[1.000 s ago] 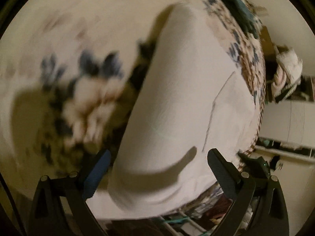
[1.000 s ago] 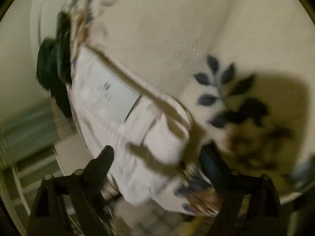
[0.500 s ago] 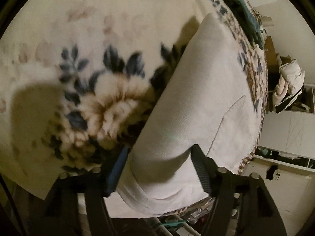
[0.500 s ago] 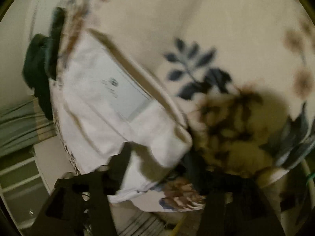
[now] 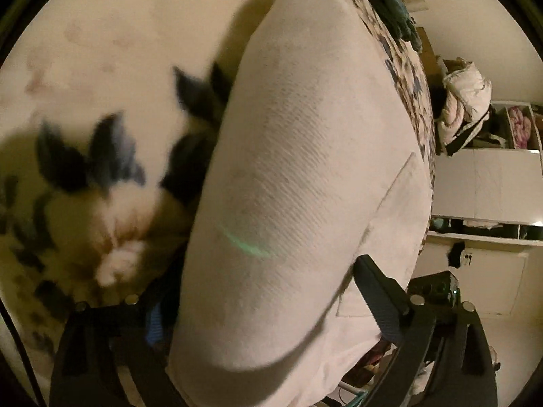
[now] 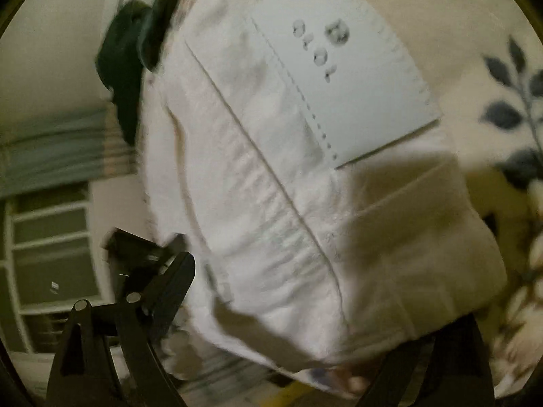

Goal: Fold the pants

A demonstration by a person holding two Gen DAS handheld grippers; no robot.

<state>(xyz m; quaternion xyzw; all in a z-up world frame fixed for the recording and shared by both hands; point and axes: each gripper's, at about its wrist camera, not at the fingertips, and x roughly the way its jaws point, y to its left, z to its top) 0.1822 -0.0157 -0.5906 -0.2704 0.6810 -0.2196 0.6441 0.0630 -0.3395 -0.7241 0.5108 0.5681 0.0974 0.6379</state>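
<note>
Folded white cotton pants laid on a floral cream blanket, straddled by left tongs and right tongs, both spread wide

The pants are white with a pale grey label; the blanket is cream with dark blue leaves and tan blossoms.

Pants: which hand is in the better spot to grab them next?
Probably left. The left gripper straddles the folded pants squarely, cloth filling its open jaws. The right gripper is open too, but one finger sits off the cloth's edge.
</note>
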